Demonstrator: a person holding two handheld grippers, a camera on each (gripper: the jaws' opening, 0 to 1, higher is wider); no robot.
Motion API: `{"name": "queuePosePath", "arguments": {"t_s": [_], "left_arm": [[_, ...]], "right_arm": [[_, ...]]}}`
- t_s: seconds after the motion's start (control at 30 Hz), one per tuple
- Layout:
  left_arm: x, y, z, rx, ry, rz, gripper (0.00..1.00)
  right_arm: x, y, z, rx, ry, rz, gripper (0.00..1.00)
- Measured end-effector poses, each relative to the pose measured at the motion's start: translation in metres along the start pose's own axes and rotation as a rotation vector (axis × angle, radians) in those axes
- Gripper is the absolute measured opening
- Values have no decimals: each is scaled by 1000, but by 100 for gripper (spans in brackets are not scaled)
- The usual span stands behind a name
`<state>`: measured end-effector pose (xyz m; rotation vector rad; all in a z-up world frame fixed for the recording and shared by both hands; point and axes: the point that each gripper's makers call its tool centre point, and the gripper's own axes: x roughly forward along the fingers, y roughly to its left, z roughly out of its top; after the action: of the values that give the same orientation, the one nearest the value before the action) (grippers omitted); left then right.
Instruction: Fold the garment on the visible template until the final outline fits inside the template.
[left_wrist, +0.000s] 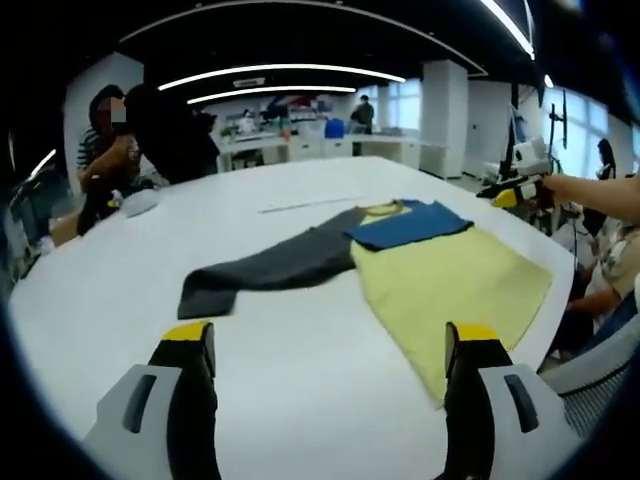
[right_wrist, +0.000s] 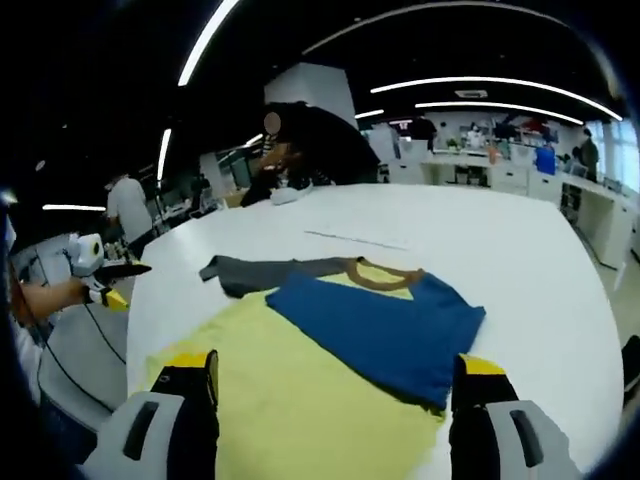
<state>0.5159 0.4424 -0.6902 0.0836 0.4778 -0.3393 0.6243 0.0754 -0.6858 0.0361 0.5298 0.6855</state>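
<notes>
Both claws are spread open and empty: the left claw (left_wrist: 330, 350) at lower centre, the right claw (right_wrist: 335, 375) just above the garment (left_wrist: 400, 265). The yellow shirt lies mid-frame on the white bench (left_wrist: 300, 400), its blue sleeve folded in and its grey sleeve (left_wrist: 270, 270) still stretched left. A clean fold probably means pinching that grey cuff and carrying it across flat.

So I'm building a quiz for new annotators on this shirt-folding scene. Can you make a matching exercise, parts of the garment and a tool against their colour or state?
Column one:
1. Long sleeve stretched across the table
2. Sleeve folded over the body
3. Body panel of the garment
4. Left tool

Column two:
A. Pale yellow
B. Open, holding nothing
C. Dark grey
D. Blue

Pairs: 1-C, 2-D, 3-A, 4-B
</notes>
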Motion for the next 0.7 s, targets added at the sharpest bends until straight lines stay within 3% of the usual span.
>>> {"name": "queuePosePath", "arguments": {"t_s": [0.37,0.7], "left_arm": [[4,34,0,-81,-12,117,88],[14,66,3,-156,-27,242,79]], "right_arm": [[-22,35,5,-41,-30,97,99],[-37,54,4,-80,-50,79,99]]}}
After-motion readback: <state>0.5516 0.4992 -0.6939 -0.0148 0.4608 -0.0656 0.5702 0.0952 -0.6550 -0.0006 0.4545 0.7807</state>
